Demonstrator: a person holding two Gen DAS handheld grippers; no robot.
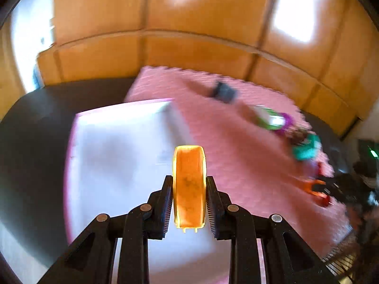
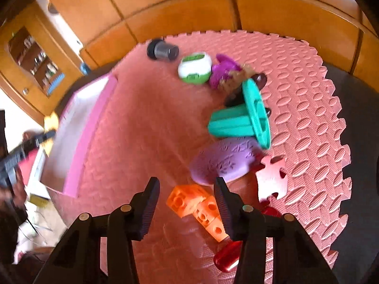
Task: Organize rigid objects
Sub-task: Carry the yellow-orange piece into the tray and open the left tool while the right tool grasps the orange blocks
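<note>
My left gripper (image 1: 189, 189) is shut on an orange wheel-like toy (image 1: 189, 184) and holds it above the pink box with a white inside (image 1: 113, 146). My right gripper (image 2: 187, 187) is open just above an orange holed brick (image 2: 196, 204) on the pink foam mat (image 2: 142, 118). Around it lie a red piece (image 2: 227, 256), a lilac oval dish (image 2: 222, 161), a teal cone-shaped toy (image 2: 244, 118), a purple toy (image 2: 223, 69), a white-and-green ball (image 2: 194, 68) and a dark cylinder (image 2: 162, 49). The box also shows in the right wrist view (image 2: 78, 137) at the left.
The mat lies on a dark table (image 2: 360, 118) with wooden panelling (image 1: 189, 23) behind. A loose pink puzzle-shaped mat piece (image 2: 272, 177) lies near the right fingers. The left gripper's arm shows at the far left of the right wrist view (image 2: 21, 151).
</note>
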